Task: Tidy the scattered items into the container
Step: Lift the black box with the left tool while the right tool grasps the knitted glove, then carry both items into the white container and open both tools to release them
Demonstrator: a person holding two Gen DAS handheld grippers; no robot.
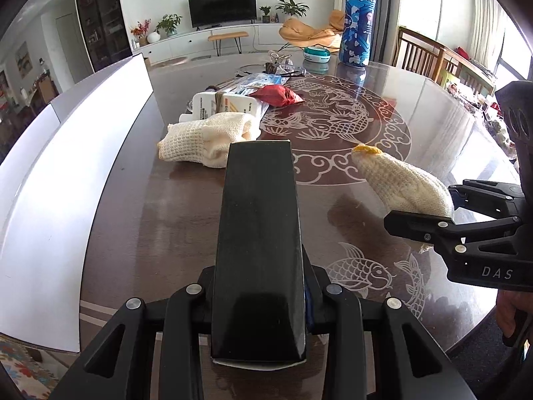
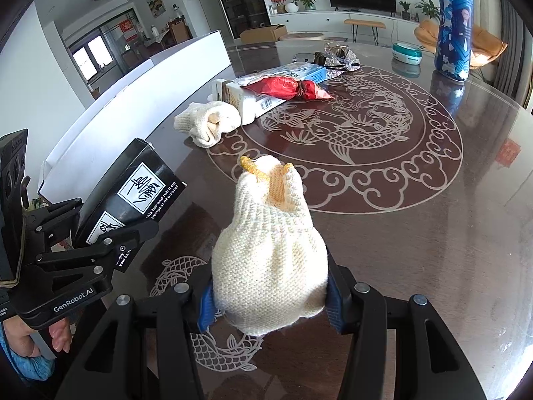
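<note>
A black box [image 1: 258, 250] is clamped between the left fingers [image 1: 313, 313]; a knitted glove [image 2: 269, 260], apparently rolled, between the right fingers [image 2: 206, 306]

Bright daylight enters from windows [image 1: 416, 10] at upper right of the left view; glare streaks the glossy counter [image 2: 449, 233]; fisheye bending and dark vignette at corners; focus sharp throughout.
</note>
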